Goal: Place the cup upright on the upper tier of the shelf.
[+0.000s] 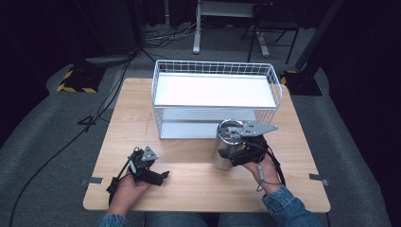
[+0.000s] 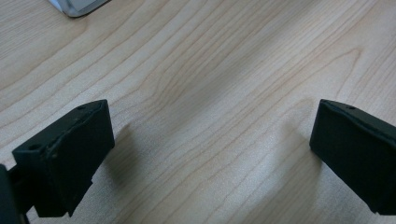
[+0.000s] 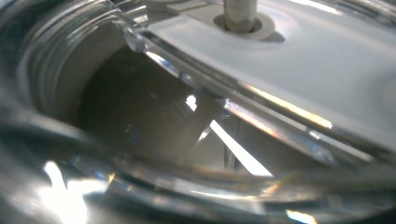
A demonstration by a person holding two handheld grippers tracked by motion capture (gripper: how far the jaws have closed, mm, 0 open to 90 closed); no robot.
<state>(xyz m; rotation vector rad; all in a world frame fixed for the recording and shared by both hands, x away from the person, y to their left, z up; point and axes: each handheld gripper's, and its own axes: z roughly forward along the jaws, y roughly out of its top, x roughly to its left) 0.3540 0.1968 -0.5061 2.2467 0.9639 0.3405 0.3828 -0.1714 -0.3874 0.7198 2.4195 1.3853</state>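
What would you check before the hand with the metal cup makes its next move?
1. Cup upright on the table: ok, it stands in front of the rack.
2. Right gripper at the cup: ok, it is against the cup's side; whether the jaws are clamped, cannot tell.
3. Cup empty: cannot tell, the right gripper view looks into it but glare blurs the inside.
4. Rack shelf free for a cup: ok, its white top is bare.
5. Left gripper out of the way: ok, it rests open over bare wood, apart from the cup.
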